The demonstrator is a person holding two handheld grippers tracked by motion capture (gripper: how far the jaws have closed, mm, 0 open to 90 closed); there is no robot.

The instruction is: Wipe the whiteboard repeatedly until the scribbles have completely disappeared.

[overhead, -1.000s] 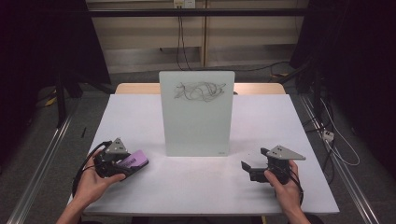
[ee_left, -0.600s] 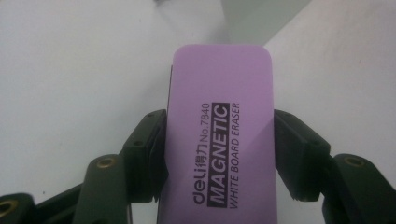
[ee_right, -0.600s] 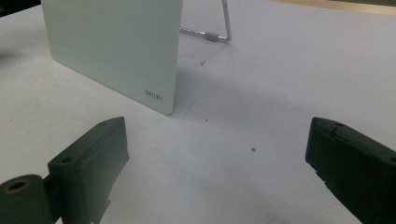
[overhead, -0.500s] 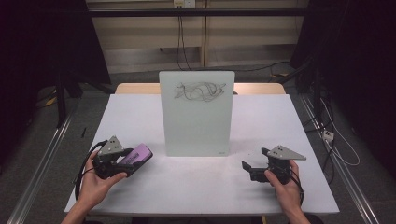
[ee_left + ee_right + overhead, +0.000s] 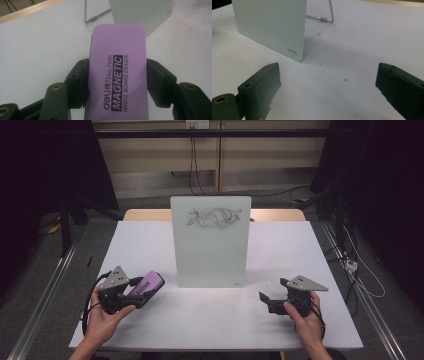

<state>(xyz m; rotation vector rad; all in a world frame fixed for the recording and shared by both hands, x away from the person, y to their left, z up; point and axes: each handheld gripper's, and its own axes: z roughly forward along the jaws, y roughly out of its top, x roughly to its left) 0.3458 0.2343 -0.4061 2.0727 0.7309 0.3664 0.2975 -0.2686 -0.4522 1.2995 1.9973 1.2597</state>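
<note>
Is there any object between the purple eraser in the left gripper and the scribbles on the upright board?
Nothing visible blocks it. The left gripper is shut on the eraser just left of the board, with only bare table between. The scribbles sit high on the board's front face.

A lab: black curtains (image 5: 45, 180), trailing floor cables (image 5: 350, 255), bare table (image 5: 210, 320).

Count at the tabletop (image 5: 210, 320), one of it: one purple eraser (image 5: 149, 286); one upright whiteboard (image 5: 210, 242) carrying one scribble (image 5: 212, 217); two tools, left tool (image 5: 131, 291) and right tool (image 5: 272, 293); two hands, left hand (image 5: 102, 317), right hand (image 5: 305, 320).
</note>
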